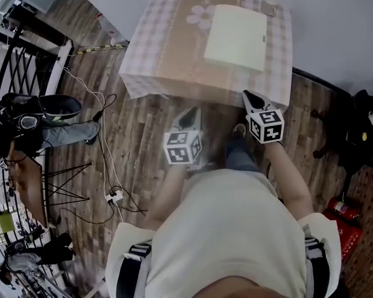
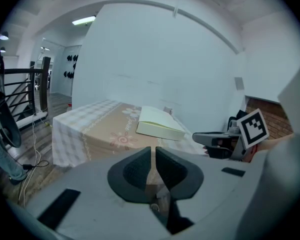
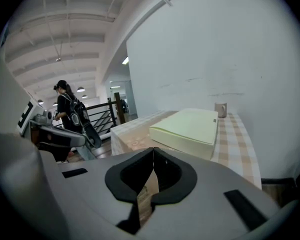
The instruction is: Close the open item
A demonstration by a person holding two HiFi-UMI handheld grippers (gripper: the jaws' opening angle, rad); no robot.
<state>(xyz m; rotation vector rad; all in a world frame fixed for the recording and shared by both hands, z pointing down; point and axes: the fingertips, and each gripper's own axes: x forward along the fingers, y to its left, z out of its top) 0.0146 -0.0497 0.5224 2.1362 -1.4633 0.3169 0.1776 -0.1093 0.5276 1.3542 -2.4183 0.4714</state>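
- The box (image 1: 235, 36) is lying flat on the table (image 1: 161, 48), toward its far right part. Its pale lid is sitting level on the base, and no gap is showing along the edges facing either gripper view.
- A small cup (image 1: 270, 5) is standing behind the box at the far right corner, apart from it.
- A checked cloth (image 1: 143, 79) with flower prints is covering the table and hanging down over the near edge.
- The right gripper (image 1: 248, 95) is hovering at the near edge of the table, in front of the box and well short of it. In the right gripper view its jaws are meeting at the tips, with nothing clamped between them.
- The left gripper (image 1: 193, 112) is hovering lower and further back, over the floor (image 1: 137, 141), and pointing toward the table. In the left gripper view its jaws are standing nearly together, with a thin slit between the pads and nothing in it.
- The 2 grippers are being held side by side and apart, neither touching the box or the cloth.
- The person holding them is standing just before the near edge, facing the table.
- Cables (image 1: 105, 160) are trailing across the wooden floor to the left.
- A black railing (image 1: 12, 73) is running along the far left.
- In the right gripper view another person (image 3: 67, 114) is standing by that railing, well apart from the table.
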